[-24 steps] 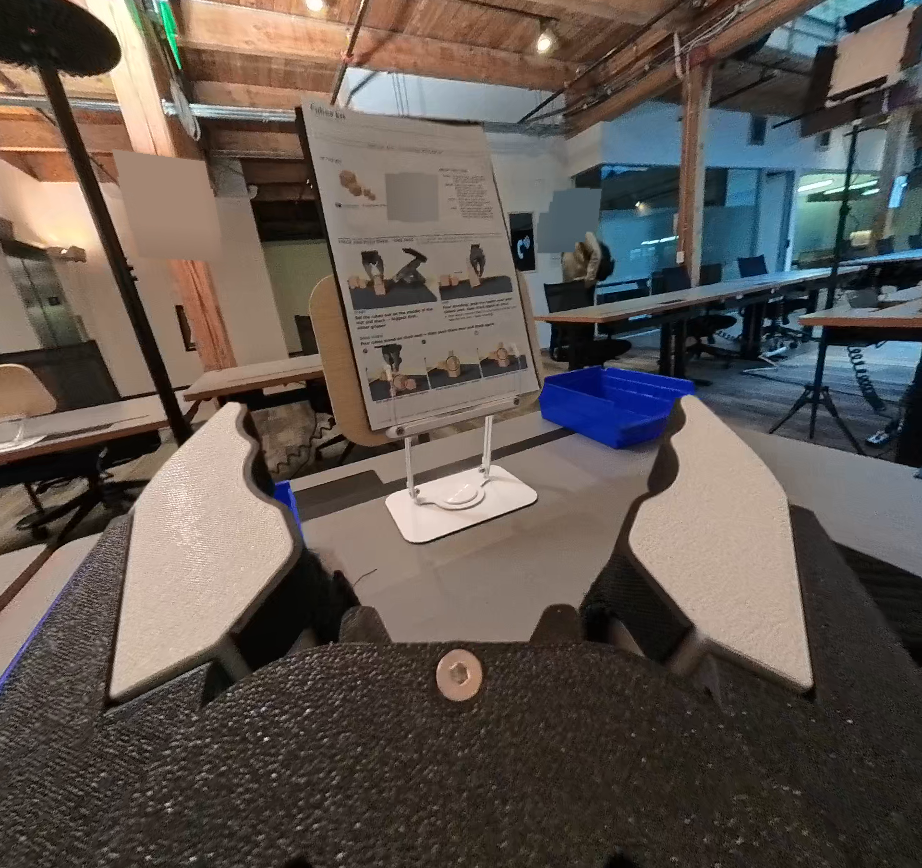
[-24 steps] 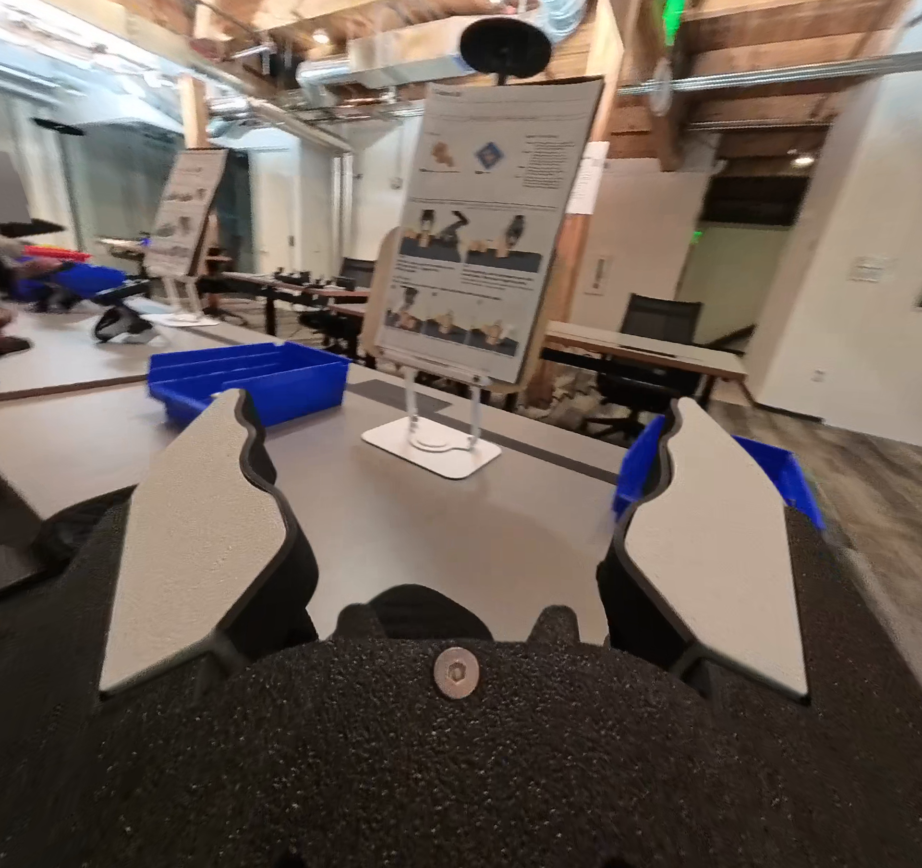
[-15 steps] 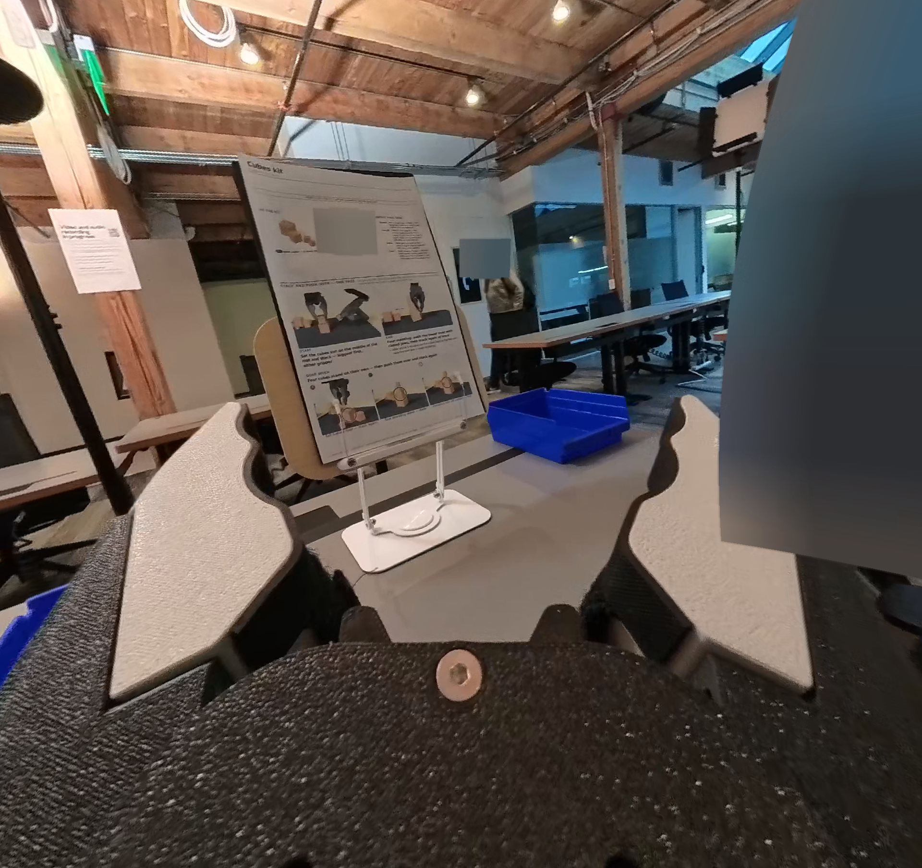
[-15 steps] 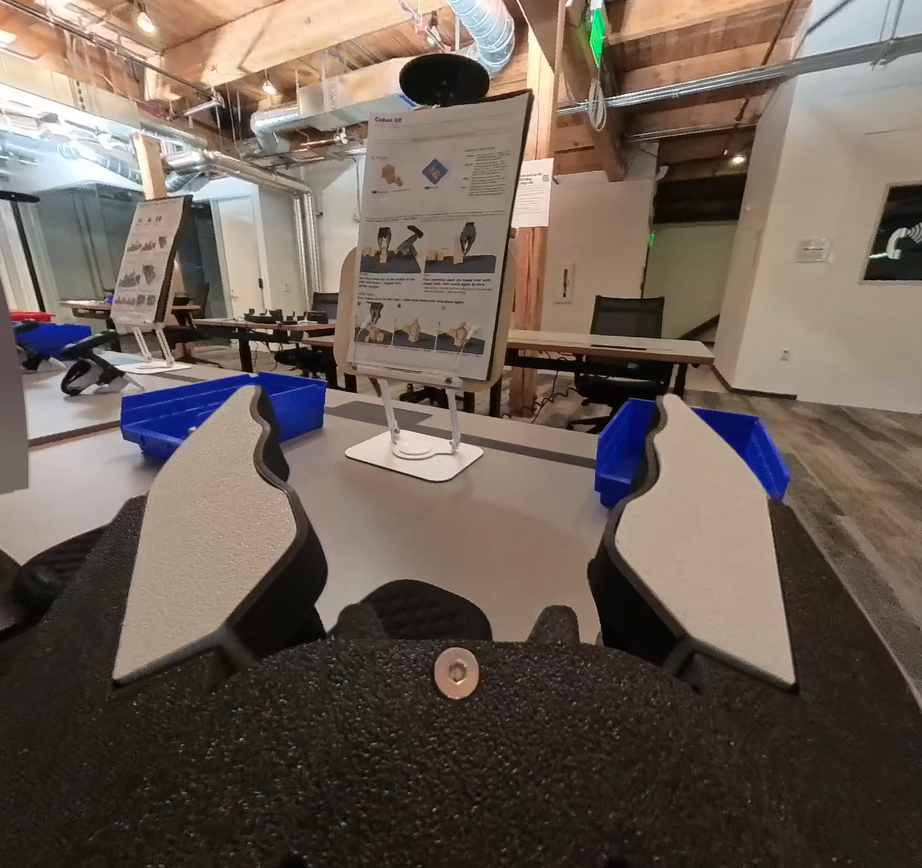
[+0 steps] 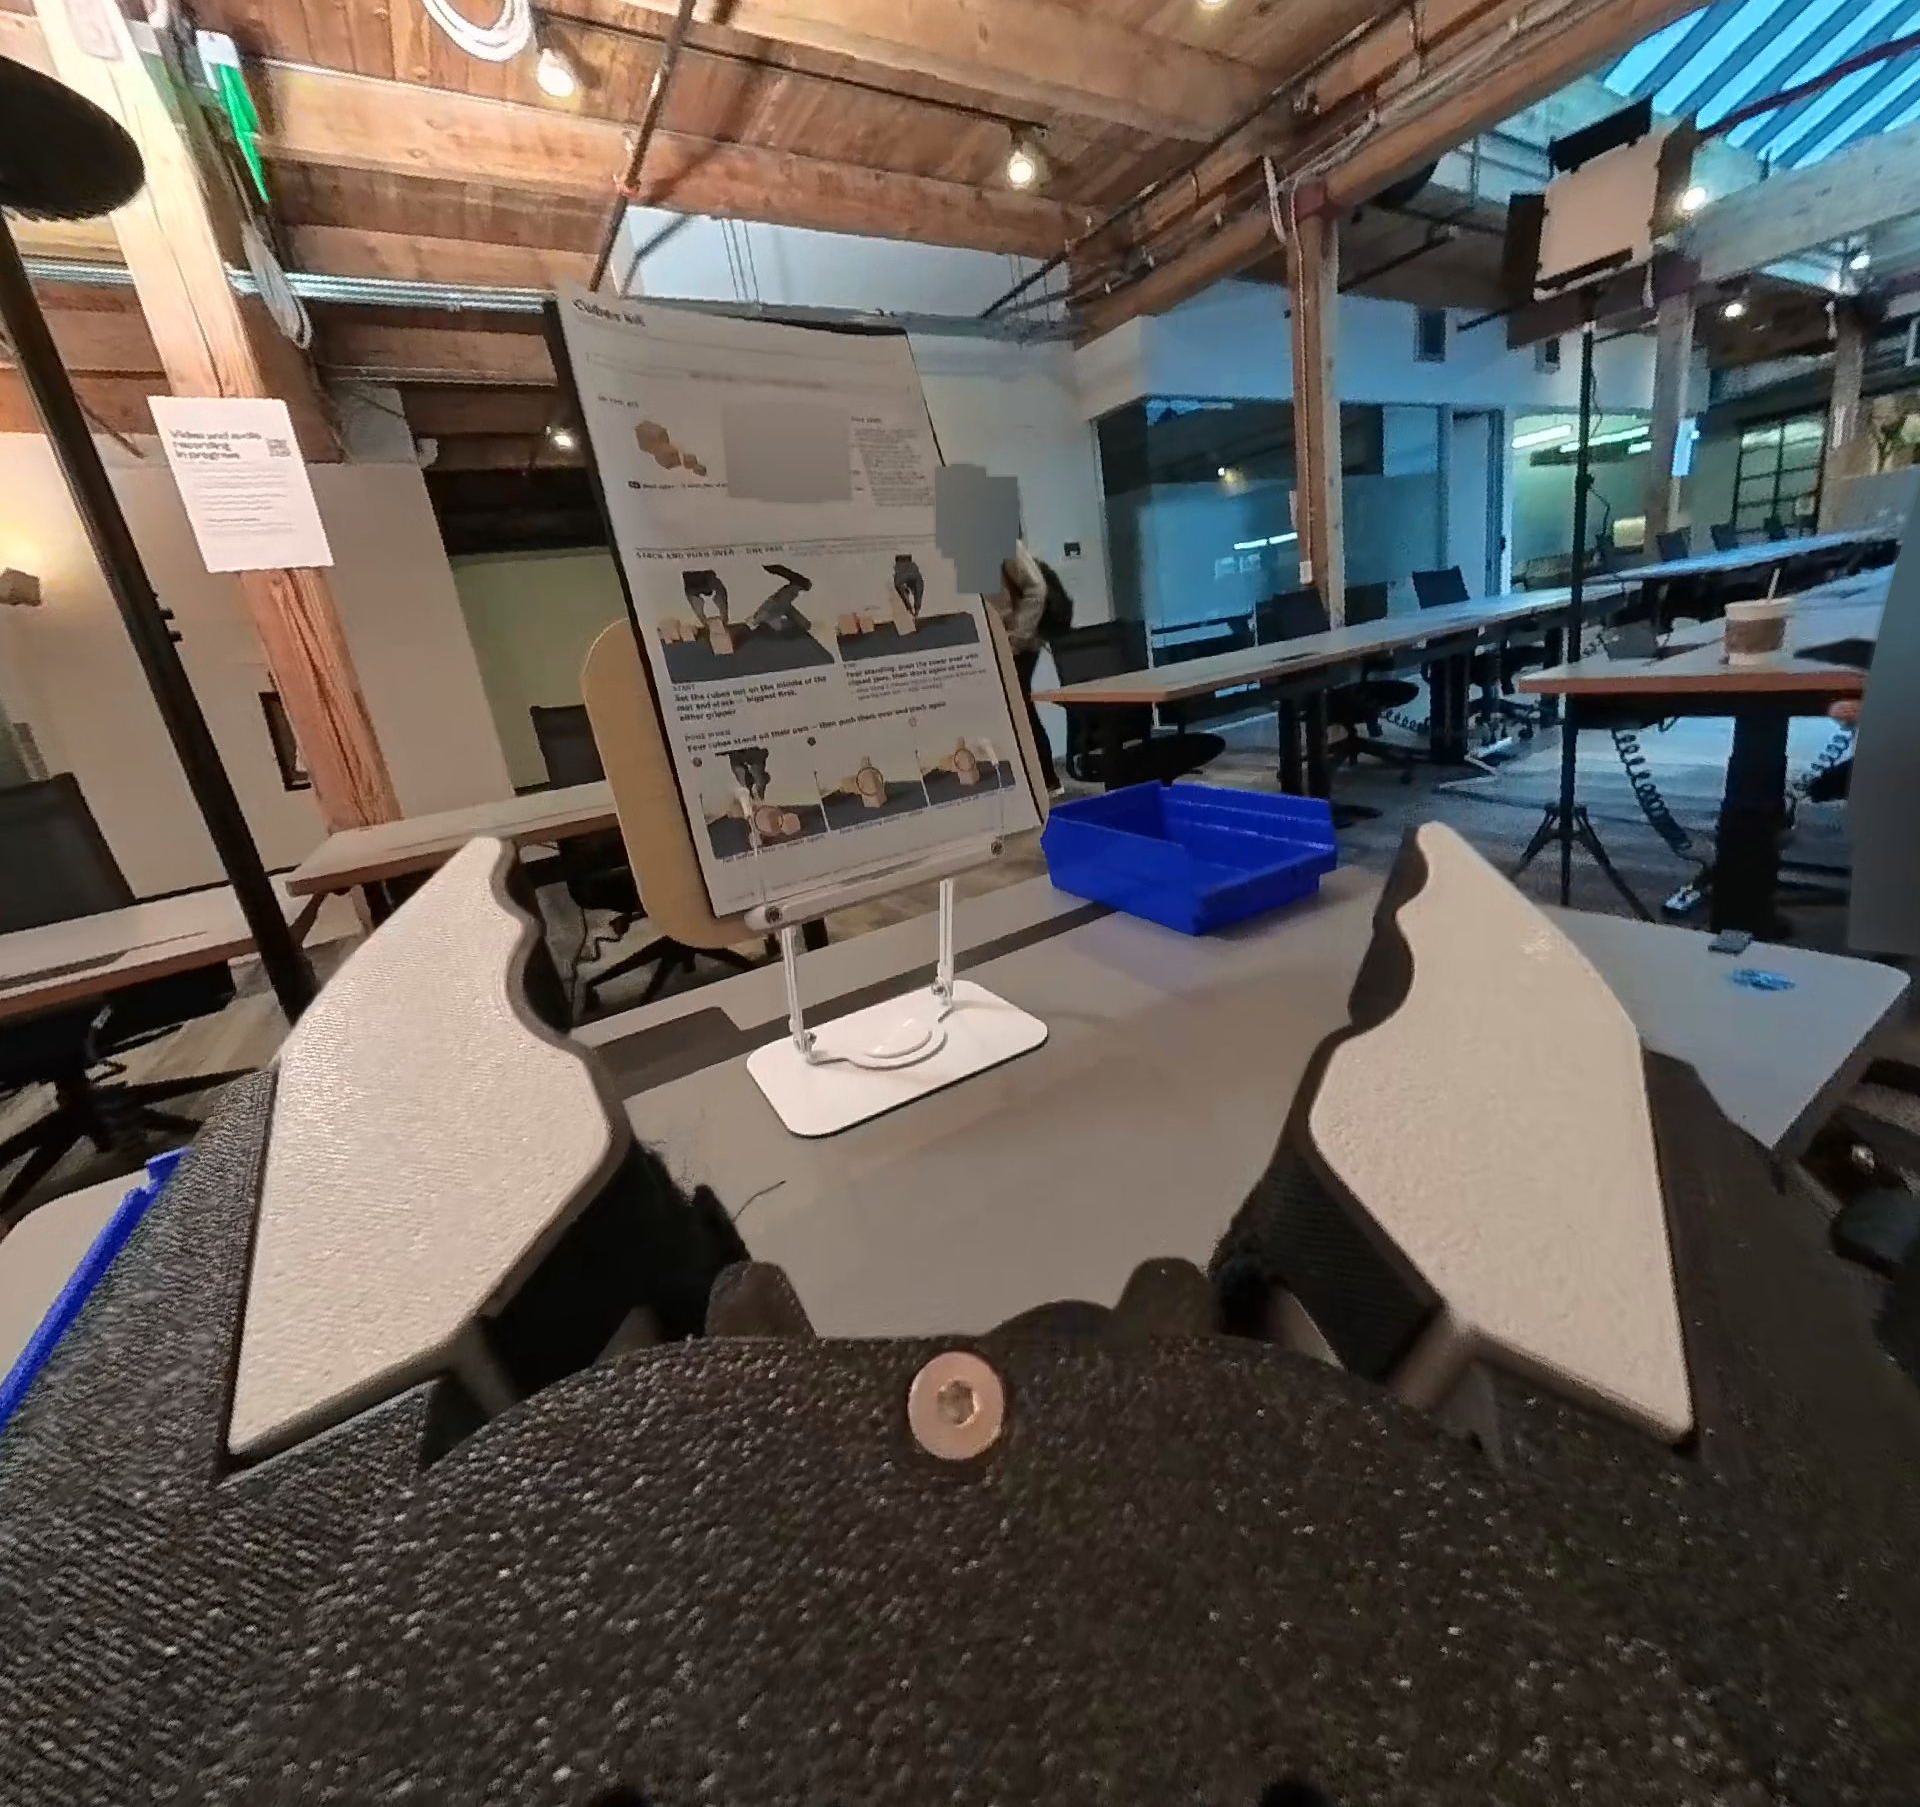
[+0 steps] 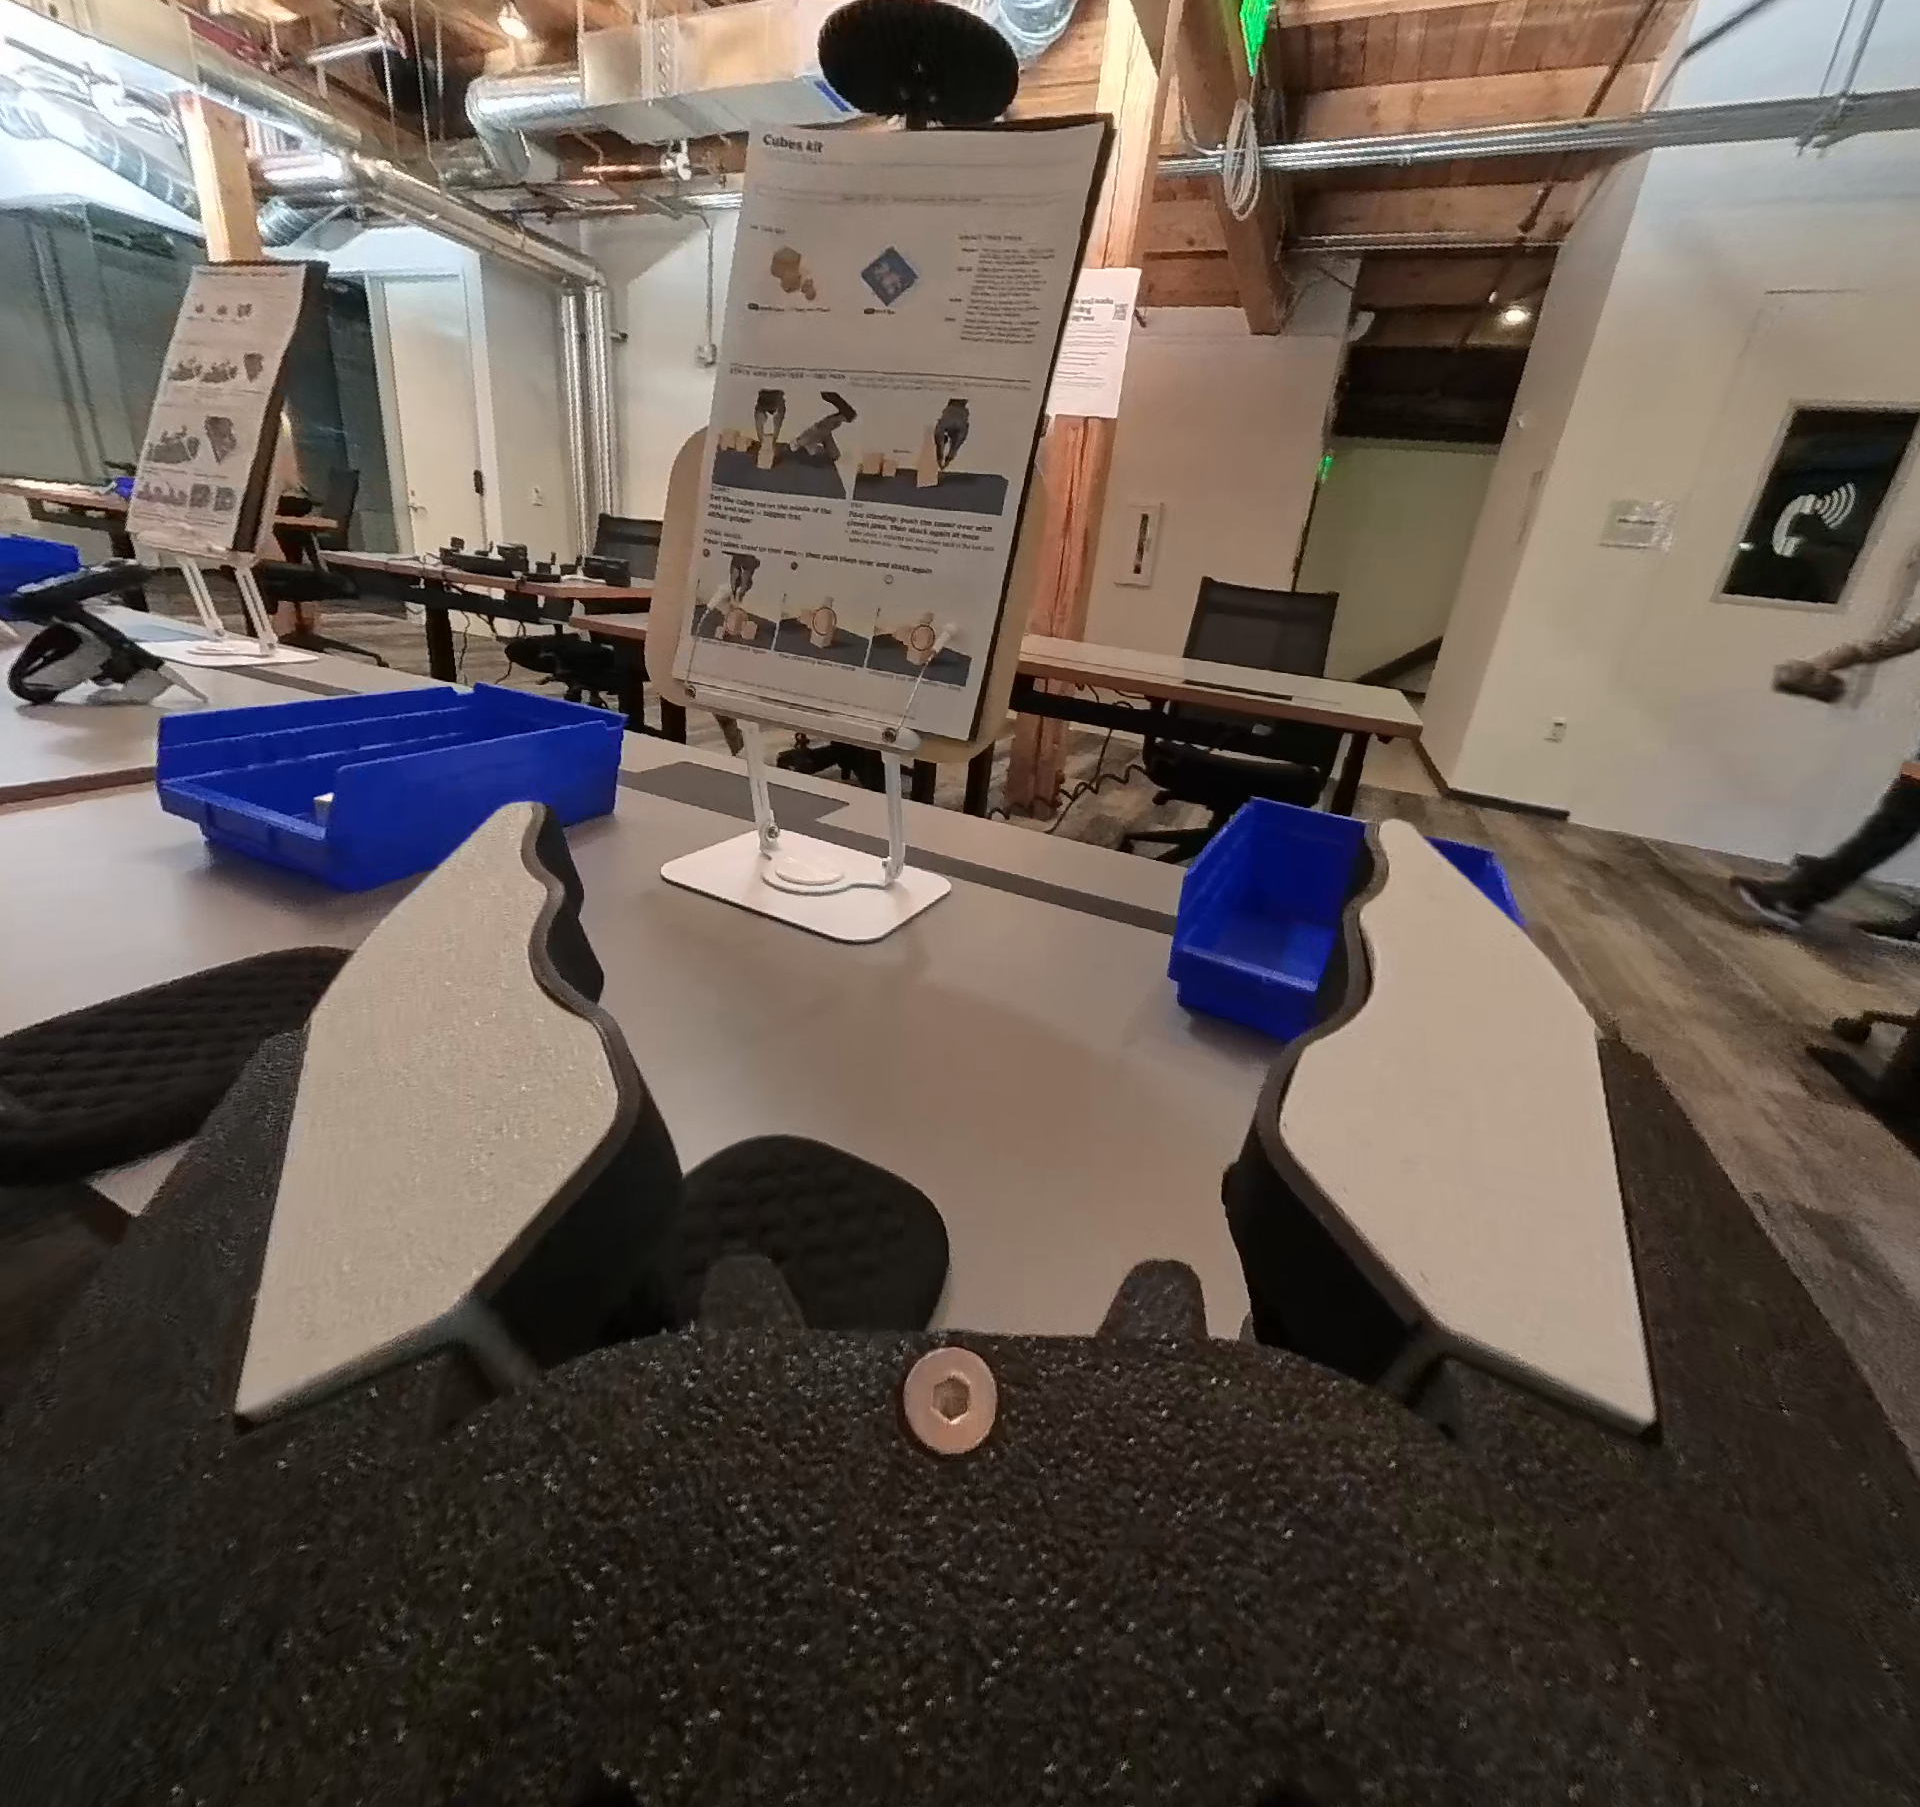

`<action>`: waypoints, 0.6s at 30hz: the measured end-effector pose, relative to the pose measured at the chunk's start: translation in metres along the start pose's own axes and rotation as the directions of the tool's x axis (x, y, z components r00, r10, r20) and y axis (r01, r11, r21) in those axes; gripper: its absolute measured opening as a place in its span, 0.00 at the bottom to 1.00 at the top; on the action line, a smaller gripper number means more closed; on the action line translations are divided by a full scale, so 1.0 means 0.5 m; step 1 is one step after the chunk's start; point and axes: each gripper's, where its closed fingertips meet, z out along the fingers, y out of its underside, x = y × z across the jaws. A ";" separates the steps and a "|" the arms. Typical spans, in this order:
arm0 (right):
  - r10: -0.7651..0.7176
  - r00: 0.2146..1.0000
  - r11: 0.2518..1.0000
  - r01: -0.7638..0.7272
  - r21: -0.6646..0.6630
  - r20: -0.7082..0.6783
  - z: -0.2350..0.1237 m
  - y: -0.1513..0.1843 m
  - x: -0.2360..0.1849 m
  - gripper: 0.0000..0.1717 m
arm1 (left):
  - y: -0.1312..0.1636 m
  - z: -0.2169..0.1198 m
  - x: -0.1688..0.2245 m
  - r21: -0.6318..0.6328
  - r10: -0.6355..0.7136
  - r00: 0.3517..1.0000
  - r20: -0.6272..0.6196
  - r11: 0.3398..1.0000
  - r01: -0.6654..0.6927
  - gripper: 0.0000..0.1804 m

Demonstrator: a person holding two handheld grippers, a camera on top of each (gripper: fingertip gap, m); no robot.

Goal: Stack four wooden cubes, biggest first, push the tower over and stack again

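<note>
My left tongs [image 5: 956,910] are spread wide with nothing between the pads, hovering over the grey table [image 5: 1039,1165]. At the far left a strip of blue bin [image 5: 78,1269] peeks past my left finger [image 5: 416,1134]. Straight ahead stands the instruction sheet [image 5: 800,594] on its white stand [image 5: 899,1056], and to the right of it, further back, sits a shallow blue tray [image 5: 1195,858]. My right finger [image 5: 1475,1155] frames that side, with the table edge beyond it.

My right tongs [image 6: 951,910] are also wide apart and bare. On their left lies a black mat [image 6: 135,1051] beside the long blue tray [image 6: 384,786], with a second sheet on a stand [image 6: 223,407] far behind. In the middle, the same instruction sheet [image 6: 894,427] rises on its white stand [image 6: 805,890]. Just beside my right finger [image 6: 1455,1134] sits a small blue bin [image 6: 1262,916], partly hidden by it. At the far right a person [image 6: 1860,770] walks across the wood floor.
</note>
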 end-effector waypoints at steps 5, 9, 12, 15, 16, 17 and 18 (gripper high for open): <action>-0.005 1.000 1.000 0.005 -0.017 -0.014 -0.007 0.009 0.009 0.78 | 0.022 0.013 0.011 -0.060 0.012 1.000 -0.018 0.998 -0.013 0.81; -0.012 1.000 1.000 0.012 -0.026 -0.015 -0.003 0.010 0.009 0.78 | 0.028 0.014 0.007 -0.064 0.009 1.000 -0.007 0.998 -0.010 0.81; -0.017 1.000 0.999 0.017 -0.044 -0.009 0.007 0.012 0.006 0.77 | 0.033 0.013 0.005 -0.062 -0.001 1.000 -0.007 0.998 0.001 0.81; -0.027 1.000 0.998 0.028 -0.061 0.010 0.020 0.015 -0.002 0.77 | 0.038 0.013 0.006 -0.059 -0.021 1.000 -0.021 0.998 0.020 0.81; -0.024 1.000 0.998 0.025 -0.058 0.015 0.023 0.013 -0.004 0.77 | 0.039 0.012 0.007 -0.057 -0.027 0.999 -0.024 0.998 0.025 0.81; -0.022 1.000 0.998 0.023 -0.055 0.019 0.026 0.011 -0.006 0.77 | 0.041 0.011 0.006 -0.057 -0.025 0.999 -0.024 0.998 0.024 0.81; -0.021 1.000 0.998 0.022 -0.053 0.019 0.028 0.009 -0.007 0.77 | 0.042 0.010 0.005 -0.058 -0.023 1.000 -0.021 0.998 0.022 0.81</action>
